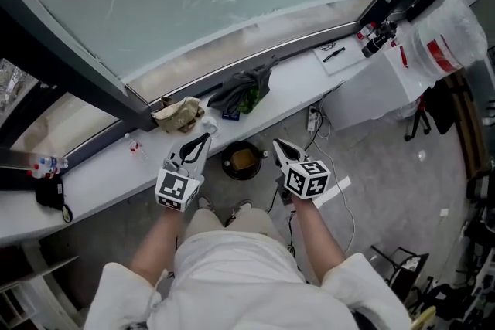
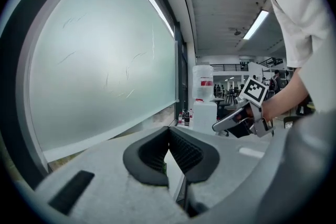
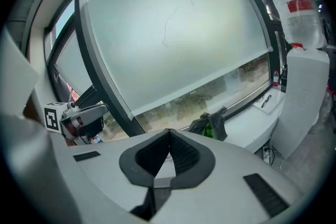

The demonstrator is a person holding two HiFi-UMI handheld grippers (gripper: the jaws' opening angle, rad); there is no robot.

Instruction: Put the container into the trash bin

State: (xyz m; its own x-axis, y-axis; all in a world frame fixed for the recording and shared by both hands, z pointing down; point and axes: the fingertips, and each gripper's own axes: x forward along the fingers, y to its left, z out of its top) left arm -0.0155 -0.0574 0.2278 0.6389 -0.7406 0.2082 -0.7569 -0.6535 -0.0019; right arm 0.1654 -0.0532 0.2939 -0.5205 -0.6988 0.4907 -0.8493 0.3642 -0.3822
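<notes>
The person stands over the scene with both forearms stretched forward and bent at the elbows, white sleeves pushed back. The left gripper (image 1: 203, 140) and the right gripper (image 1: 278, 145) are held side by side, near each other but apart. Their marker cubes face up toward the head camera and their jaws point ahead toward the white window ledge (image 1: 100, 175). Each gripper points somewhat below level.

In the left gripper view the ribbed black pads meet at their tips, jaws together, with nothing between them. The right gripper view shows the same: jaws closed and empty.

The trash bin (image 1: 225, 165) is round and black and stands on the grey floor just below the ledge. In the head view it shows between the two grippers' jaws. A tan-brown thing (image 1: 243, 159) lies inside it, filling much of the opening. It may be the container, but it is too small to make out its shape or any lid.

On the ledge beyond lie a crumpled beige bag (image 1: 179, 113) and a dark cloth with a green patch (image 1: 244, 89). A white water dispenser (image 1: 363, 93) stands at the ledge's right end.
</notes>
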